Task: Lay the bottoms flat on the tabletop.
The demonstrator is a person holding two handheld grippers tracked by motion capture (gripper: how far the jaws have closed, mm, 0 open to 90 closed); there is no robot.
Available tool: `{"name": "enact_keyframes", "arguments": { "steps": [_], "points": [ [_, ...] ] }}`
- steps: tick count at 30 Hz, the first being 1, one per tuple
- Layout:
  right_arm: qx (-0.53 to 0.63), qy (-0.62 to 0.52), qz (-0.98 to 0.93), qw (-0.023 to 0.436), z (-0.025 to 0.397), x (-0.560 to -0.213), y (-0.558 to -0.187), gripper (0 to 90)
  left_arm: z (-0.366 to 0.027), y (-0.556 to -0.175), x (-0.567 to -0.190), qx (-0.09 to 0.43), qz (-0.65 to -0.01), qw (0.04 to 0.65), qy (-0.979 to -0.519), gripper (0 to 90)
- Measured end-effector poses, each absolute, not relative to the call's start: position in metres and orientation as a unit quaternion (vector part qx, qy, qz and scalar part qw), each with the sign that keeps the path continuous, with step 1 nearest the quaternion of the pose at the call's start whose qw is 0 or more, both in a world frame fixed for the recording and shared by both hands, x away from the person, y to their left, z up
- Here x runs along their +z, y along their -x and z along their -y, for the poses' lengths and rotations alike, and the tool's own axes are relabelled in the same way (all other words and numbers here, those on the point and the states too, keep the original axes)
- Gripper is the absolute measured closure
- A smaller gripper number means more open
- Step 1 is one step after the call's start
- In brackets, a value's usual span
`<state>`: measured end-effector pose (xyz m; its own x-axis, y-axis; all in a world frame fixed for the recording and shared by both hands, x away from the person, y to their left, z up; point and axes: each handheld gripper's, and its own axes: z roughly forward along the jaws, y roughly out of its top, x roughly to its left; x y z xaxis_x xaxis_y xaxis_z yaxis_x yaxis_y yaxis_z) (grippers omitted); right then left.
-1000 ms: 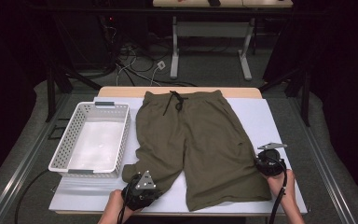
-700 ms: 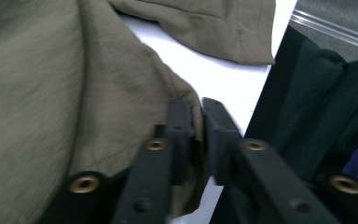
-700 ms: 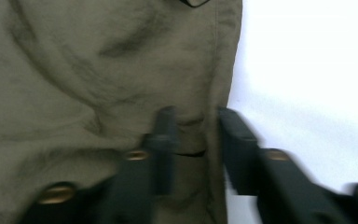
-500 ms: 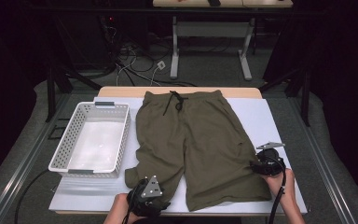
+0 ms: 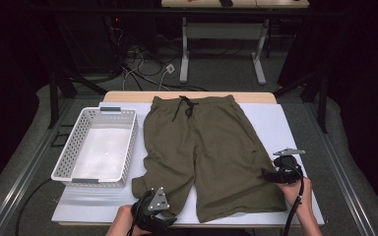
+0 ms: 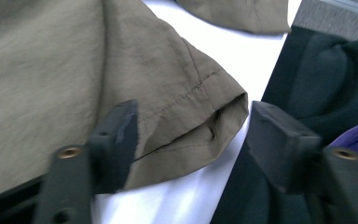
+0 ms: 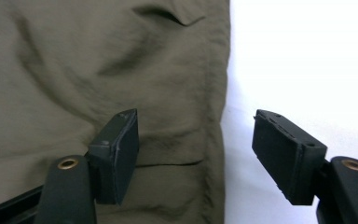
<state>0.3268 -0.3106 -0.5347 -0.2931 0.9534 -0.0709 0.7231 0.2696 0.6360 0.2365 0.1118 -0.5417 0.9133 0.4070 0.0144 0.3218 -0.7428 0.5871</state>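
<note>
Dark floor and tangled cables framed the white-topped table (image 5: 285, 132) where I worked both handheld grippers over a pair of olive shorts (image 5: 204, 147), spread flat with the drawstring waistband at the far edge and both legs pointing toward me. I had the garment laid out that way, I judged, so each hem could be reached from the near edge for a fold. My left gripper (image 5: 153, 216) sat at the near edge just below the hem of the shorts' left leg; its own camera showed the jaws wide apart and holding nothing, one resting over the fabric and the other beyond the hemmed corner (image 6: 214, 116), so the corner lay between them, ready for a pinch. My right gripper (image 5: 270, 173) lay at the outer side seam of the other leg, above its hem; there too the jaws stood fully open and empty, straddling the seam edge (image 7: 216, 116) with one jaw over cloth and the other over bare table. A white perforated basket (image 5: 128, 142) waited just beside the shorts on the left, empty, presumably as the destination once the shorts were folded.
</note>
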Motion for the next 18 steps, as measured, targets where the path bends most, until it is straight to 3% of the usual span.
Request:
{"name": "enact_keyframes", "arguments": {
  "steps": [4,8,10,14,18],
  "points": [
    [0.256,-0.546,-0.765,0.225,0.309,-0.534,-0.327,31.5,-0.113,-0.241,-0.549,0.068,-0.219,0.316,-0.921,53.5],
    [0.254,-0.548,-0.765,0.223,0.308,-0.537,-0.329,49.2,-0.109,-0.252,-0.554,0.047,-0.249,0.361,-0.897,80.2],
    [0.250,-0.548,-0.767,0.221,0.308,-0.539,-0.329,56.3,-0.104,-0.252,-0.553,0.039,-0.246,0.370,-0.895,86.9],
    [0.243,-0.549,-0.767,0.227,0.308,-0.541,-0.329,64.0,-0.091,-0.235,-0.547,0.037,-0.210,0.381,-0.900,87.8],
    [0.245,-0.550,-0.766,0.226,0.307,-0.541,-0.329,56.2,-0.085,-0.225,-0.544,0.047,-0.183,0.372,-0.909,82.4]
  ]
}}
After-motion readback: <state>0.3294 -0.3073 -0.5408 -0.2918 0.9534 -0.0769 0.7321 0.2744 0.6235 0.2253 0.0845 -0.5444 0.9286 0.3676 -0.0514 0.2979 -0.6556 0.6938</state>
